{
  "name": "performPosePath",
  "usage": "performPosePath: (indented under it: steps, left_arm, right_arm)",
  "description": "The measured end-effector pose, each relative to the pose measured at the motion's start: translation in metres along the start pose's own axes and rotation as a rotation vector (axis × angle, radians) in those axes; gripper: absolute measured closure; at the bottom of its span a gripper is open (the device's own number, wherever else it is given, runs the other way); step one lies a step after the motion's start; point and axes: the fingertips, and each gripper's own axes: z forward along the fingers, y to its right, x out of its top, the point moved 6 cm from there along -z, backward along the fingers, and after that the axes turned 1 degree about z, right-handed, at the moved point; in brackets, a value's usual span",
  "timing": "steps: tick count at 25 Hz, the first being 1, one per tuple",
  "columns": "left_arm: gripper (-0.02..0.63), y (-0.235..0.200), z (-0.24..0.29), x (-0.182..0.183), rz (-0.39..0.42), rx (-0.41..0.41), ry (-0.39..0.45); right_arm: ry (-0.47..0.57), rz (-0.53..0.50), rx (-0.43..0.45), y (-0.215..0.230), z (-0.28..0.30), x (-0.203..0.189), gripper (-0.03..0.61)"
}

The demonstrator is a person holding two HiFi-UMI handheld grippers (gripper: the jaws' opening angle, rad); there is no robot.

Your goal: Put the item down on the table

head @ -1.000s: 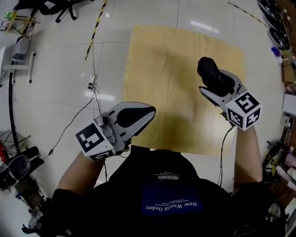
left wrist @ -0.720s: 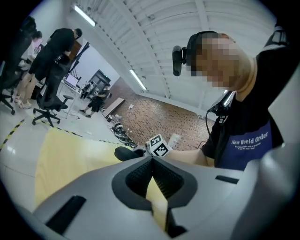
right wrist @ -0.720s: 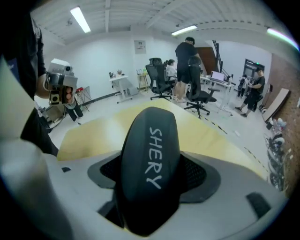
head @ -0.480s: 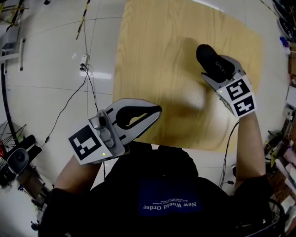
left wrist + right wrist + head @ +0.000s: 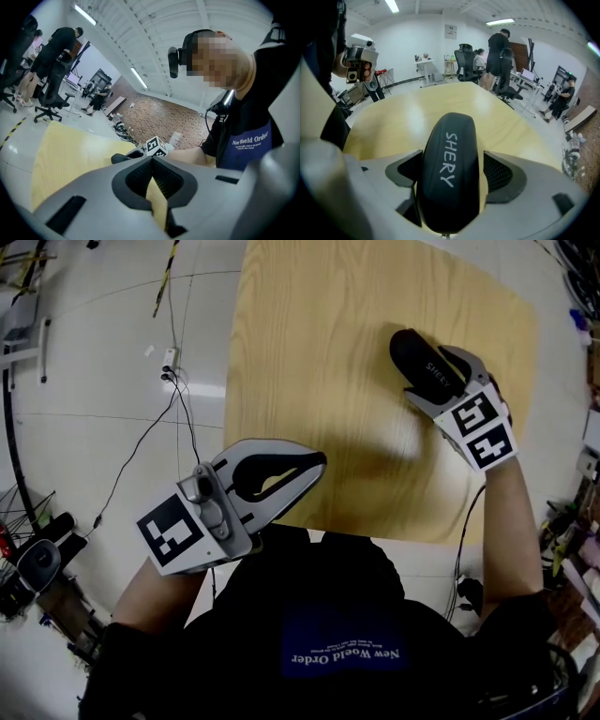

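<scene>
1. The right claw [image 5: 437,379] pinched a black case [image 5: 415,354] marked "SHERY" between its jaws, with the wooden tabletop [image 5: 319,352] beneath the claw.
2. The left claw [image 5: 305,465], pressed together and empty, sat well apart from the case.

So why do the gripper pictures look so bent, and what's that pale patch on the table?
Left and right gripper views: wide-angle lens, so ceiling lines curve and corners go black. Head view: the pale patch on the table looks like ceiling-light glare.
</scene>
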Motion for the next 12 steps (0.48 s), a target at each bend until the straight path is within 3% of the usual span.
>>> performPosePath:
  steps: [5,12]
  left_arm:
    - [0.621,0.012,-0.011,0.007,0.024,0.000,0.006]
    - [0.621,0.059,-0.028,0.055,0.098,0.028,0.045]
  right_arm:
    - [0.078,-0.002,-0.027,-0.005,-0.028,0.023,0.187]
    - [0.323,0.051,-0.088,-0.015,-0.164,0.053,0.187]
